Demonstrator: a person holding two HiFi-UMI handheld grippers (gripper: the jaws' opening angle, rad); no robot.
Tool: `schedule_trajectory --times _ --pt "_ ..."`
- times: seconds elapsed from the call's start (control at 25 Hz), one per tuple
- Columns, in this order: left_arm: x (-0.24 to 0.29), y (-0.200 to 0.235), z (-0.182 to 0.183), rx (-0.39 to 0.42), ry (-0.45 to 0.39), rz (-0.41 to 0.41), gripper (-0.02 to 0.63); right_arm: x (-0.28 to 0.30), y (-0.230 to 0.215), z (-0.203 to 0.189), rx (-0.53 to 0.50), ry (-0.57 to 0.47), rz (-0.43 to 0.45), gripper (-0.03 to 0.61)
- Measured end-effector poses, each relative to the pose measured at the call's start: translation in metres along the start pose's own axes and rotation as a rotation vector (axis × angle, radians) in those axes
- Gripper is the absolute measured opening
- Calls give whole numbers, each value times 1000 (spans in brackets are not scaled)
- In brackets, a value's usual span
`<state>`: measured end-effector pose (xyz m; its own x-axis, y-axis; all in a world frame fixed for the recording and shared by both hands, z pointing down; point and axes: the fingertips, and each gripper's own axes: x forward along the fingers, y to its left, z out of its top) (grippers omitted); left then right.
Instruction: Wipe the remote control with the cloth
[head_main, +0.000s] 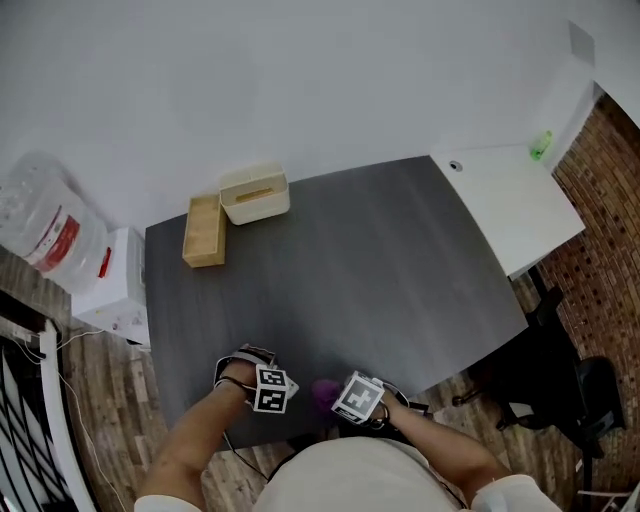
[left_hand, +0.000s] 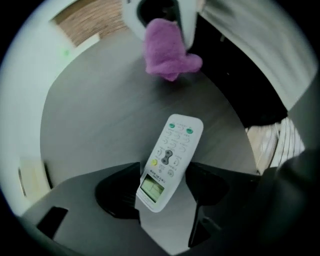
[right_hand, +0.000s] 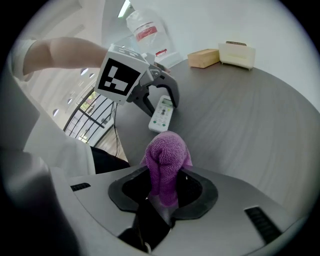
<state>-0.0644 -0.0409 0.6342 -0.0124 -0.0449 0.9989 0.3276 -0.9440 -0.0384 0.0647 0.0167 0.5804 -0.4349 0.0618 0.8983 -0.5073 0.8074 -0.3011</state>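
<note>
A white remote control (left_hand: 170, 160) lies face up on the dark grey table (head_main: 380, 260), close to its near edge. My left gripper (left_hand: 162, 192) points straight down over the remote's screen end, and its two dark jaws sit against the long edges there. The right gripper view shows the same straddle (right_hand: 160, 102) over the remote (right_hand: 162, 114). My right gripper (right_hand: 164, 187) is shut on a bunched purple cloth (right_hand: 165, 160), which hangs just beside the remote, apart from it. In the head view the cloth (head_main: 323, 392) shows between the two marker cubes, which hide the remote.
A wooden box (head_main: 204, 231) and a cream box (head_main: 254, 194) stand at the table's far left. A white side table (head_main: 510, 200) adjoins the far right corner. A large plastic water bottle (head_main: 45, 225) and a white carton (head_main: 118, 285) are off the left edge.
</note>
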Motion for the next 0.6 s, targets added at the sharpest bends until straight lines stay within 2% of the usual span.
schedule_trajectory --times 0.08,0.16,0.24,0.44,0.56,0.6 --pt "1 -1 -5 -293 -33 -33 276 -1 -11 3 -15 -16 8 126" --pt "0 -1 -1 -571 -115 -71 275 -1 -20 4 -12 -22 22 126" --pt "-4 3 4 -758 -181 -96 275 1 -28 9 -2 -34 34 126" --pt "-11 9 14 -956 -301 -96 275 14 -29 20 91 -47 82 126" --pt "-10 -8 29 -1095 -375 -209 275 23 -23 25 112 -42 78 126" --pt "-11 -9 31 -1128 -405 -221 275 26 -23 28 126 -44 67 126"
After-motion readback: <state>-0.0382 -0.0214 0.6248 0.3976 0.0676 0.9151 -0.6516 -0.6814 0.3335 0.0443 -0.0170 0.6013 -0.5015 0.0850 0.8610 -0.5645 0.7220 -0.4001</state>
